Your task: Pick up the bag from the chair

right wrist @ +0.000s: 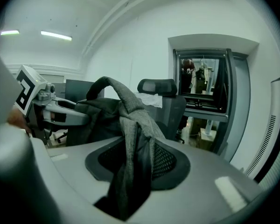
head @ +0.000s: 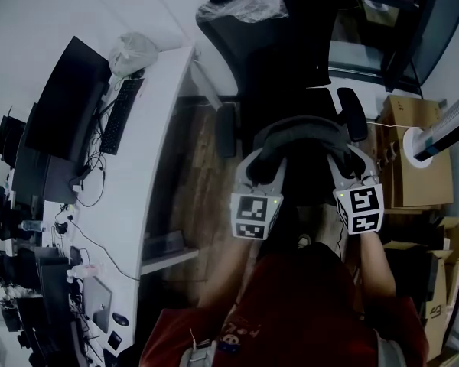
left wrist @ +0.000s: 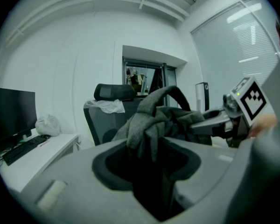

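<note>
Bag [head: 301,138] hangs between the two tools, held up in front of the chair [head: 269,60] and, as far as the gripper views show, clear of its seat, with the chair's headrest well behind it. The left hand-held gripper [left wrist: 148,146] is clamped on a bunched fold of the bag's cloth, and the right hand-held gripper [right wrist: 130,162] is likewise closed on a hanging fold at the other side, so the load is shared. To carry the lift through well, I would hold both grips level and move them together. Each pinches only loose cloth, not a firm edge, and pulling them apart or letting one drop could drag a fold out of the pads. The slack bottom should also be watched so it clears the armrests. The bag is soft, heathered grey woven fabric that slumps and creases under its own weight, and a darker strap [left wrist: 177,94] arches in a loop over the top. The pads gripping it are dark, with a fine mesh-like grain in the right gripper view, set in smooth pale grey jaws. The chair is black, with crinkled clear plastic [head: 243,8] over its headrest.
</note>
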Demonstrator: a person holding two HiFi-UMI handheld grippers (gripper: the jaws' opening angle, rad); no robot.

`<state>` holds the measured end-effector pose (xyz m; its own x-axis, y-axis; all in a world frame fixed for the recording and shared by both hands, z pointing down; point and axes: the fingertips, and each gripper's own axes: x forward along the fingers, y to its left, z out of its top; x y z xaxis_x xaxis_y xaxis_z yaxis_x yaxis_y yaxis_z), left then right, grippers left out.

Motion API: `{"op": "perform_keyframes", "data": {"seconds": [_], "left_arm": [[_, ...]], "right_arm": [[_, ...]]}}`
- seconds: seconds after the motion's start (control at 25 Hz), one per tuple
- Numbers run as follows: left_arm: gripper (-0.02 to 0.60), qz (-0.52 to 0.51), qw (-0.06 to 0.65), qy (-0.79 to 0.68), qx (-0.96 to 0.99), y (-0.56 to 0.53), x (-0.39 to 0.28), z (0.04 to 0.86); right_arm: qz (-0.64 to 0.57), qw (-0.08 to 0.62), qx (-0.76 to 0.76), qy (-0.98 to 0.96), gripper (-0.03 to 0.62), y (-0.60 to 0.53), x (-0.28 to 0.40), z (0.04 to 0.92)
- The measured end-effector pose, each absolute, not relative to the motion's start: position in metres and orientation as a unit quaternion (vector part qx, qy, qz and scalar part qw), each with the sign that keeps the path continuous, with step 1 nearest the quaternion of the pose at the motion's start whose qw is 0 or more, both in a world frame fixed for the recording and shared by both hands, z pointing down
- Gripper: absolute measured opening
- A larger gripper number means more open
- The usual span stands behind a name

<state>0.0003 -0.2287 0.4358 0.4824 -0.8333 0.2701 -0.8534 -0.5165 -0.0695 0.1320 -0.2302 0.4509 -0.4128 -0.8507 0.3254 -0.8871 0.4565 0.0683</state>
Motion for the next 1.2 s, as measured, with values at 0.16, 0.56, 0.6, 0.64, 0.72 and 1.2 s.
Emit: {"op": "perform_keyframes", "data": {"seconds": [0.16,0.56,0.6,0.64,0.72,1.2], "left_arm": [[0.172,0.136,0.035,-0.496,0.857,-0.207,0.001,0.438],[0.173,0.133,0.029,-0.496,0.858,-0.182,0.004,0.436],[0.173,0.133,0.029,-0.496,0.858,-0.181,0.004,0.436],[0.173,0.132,0.029,-0.496,0.858,-0.180,0.005,0.435],[0.173,0.131,0.028,-0.496,0.858,-0.179,0.005,0.433],[0.173,0.129,0.024,-0.494,0.860,-0.176,0.007,0.426]], "right_arm": [[0.054,0.156,0.511,-0.844,0.144,-0.210,0.133,0.453],[0.050,0.149,0.510,-0.846,0.144,-0.184,0.136,0.451],[0.050,0.149,0.511,-0.845,0.144,-0.182,0.136,0.451],[0.049,0.149,0.511,-0.845,0.143,-0.181,0.136,0.450],[0.048,0.149,0.512,-0.845,0.143,-0.180,0.137,0.448],[0.040,0.146,0.514,-0.845,0.143,-0.178,0.139,0.442]]}}
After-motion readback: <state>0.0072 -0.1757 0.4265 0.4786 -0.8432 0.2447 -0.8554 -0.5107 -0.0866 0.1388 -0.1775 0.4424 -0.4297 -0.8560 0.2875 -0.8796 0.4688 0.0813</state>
